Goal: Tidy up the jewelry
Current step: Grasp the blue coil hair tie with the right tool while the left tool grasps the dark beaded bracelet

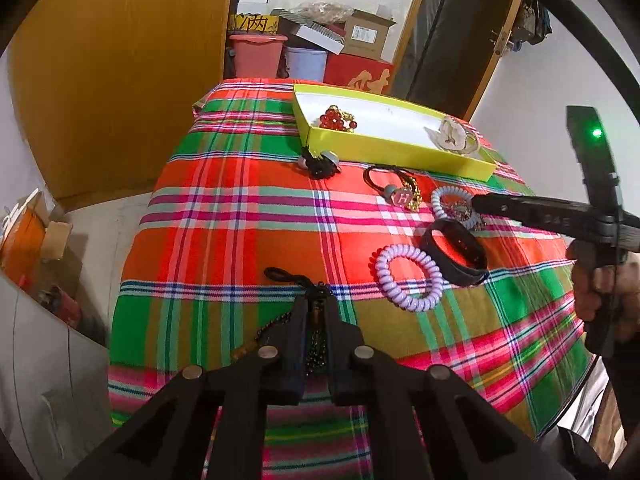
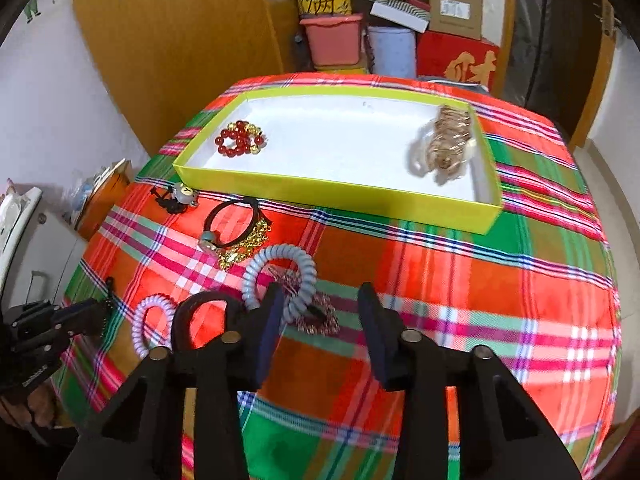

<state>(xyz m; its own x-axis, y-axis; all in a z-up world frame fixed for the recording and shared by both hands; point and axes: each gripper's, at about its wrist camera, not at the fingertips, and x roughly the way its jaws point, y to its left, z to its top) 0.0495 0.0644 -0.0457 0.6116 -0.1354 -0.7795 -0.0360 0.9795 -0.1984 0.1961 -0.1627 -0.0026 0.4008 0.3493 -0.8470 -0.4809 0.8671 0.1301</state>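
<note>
On a table draped in bright plaid cloth, the left gripper is clamping its fingers on a dark beaded necklace. The right gripper is hovering, fingers apart, over a pale blue coiled hair tie and reddish brooch. A shallow yellow-green box is sitting farther back, holding a red bead bracelet.

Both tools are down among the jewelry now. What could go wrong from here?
1. The left tool pinches a dark beaded chain; its trailing tail may drag or slip on lifting.
2. The right tool straddles the pale blue coil tie and a pinkish trinket, so it may grab both.
</note>
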